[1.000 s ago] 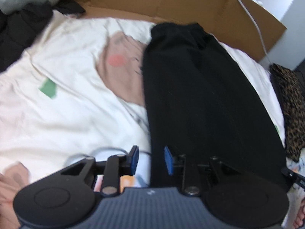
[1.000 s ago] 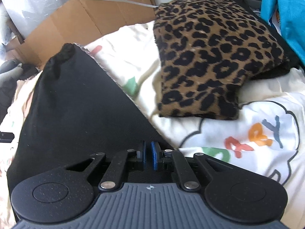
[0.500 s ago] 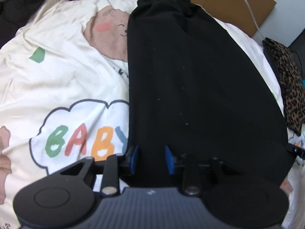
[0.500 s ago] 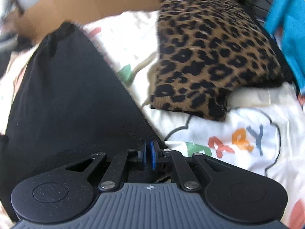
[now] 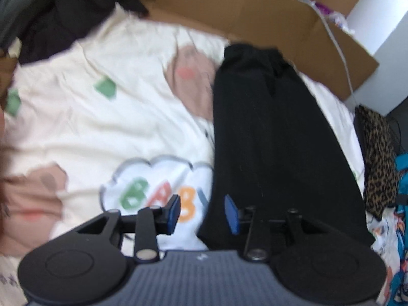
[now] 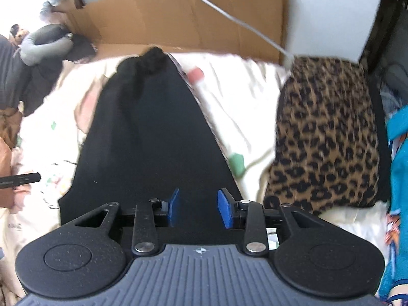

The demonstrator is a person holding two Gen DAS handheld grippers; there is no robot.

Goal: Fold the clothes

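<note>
blue-padded left gripper [image 5: 202, 210] and right gripper [image 6: 197, 207] have just been opening, nothing pinched. long black folded garment [image 6: 153, 137] lies flat on cream printed bedsheet [image 5: 102, 127]. next fold wants both near corners matched. only the right view shows leopard-print cushion [image 6: 326, 137] fully.

The right gripper [image 6: 198, 208] has been raised off the black garment [image 6: 153, 137]; its jaws, pinched nearly shut a second ago, have just been opening, and nothing is held between the blue pads. More of the garment and the leopard-print cushion [image 6: 326, 132] at the right of the frame is now taken in. The left gripper [image 5: 202, 213] has also been drawn back, its jaws having just been widening, with nothing gripped.
</note>
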